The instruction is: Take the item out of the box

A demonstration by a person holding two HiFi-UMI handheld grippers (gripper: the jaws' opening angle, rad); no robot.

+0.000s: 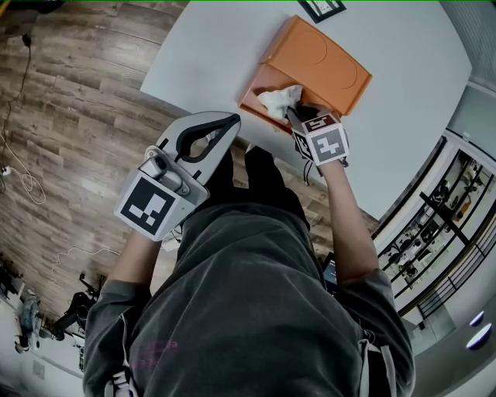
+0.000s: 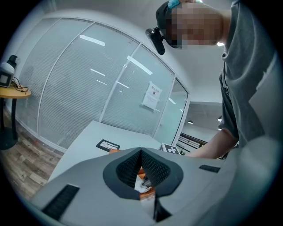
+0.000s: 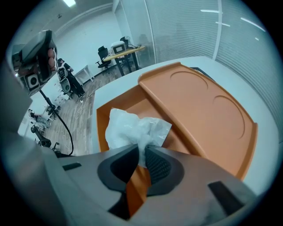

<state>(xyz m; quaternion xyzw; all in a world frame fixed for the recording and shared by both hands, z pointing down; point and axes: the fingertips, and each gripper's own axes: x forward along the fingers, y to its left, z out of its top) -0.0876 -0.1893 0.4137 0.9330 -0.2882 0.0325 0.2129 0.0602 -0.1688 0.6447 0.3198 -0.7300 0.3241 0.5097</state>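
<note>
Now, right gripper (image 3: 142, 150) pinching crumpled bag (image 3: 131, 128), bag extending forward over box (image 3: 128, 99), left gripper (image 2: 141, 154) closed.

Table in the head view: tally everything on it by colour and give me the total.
Orange: 2, the box and its lid
White: 1, the crumpled bag in the box
Black-edged: 1, the card
Total: 4
</note>
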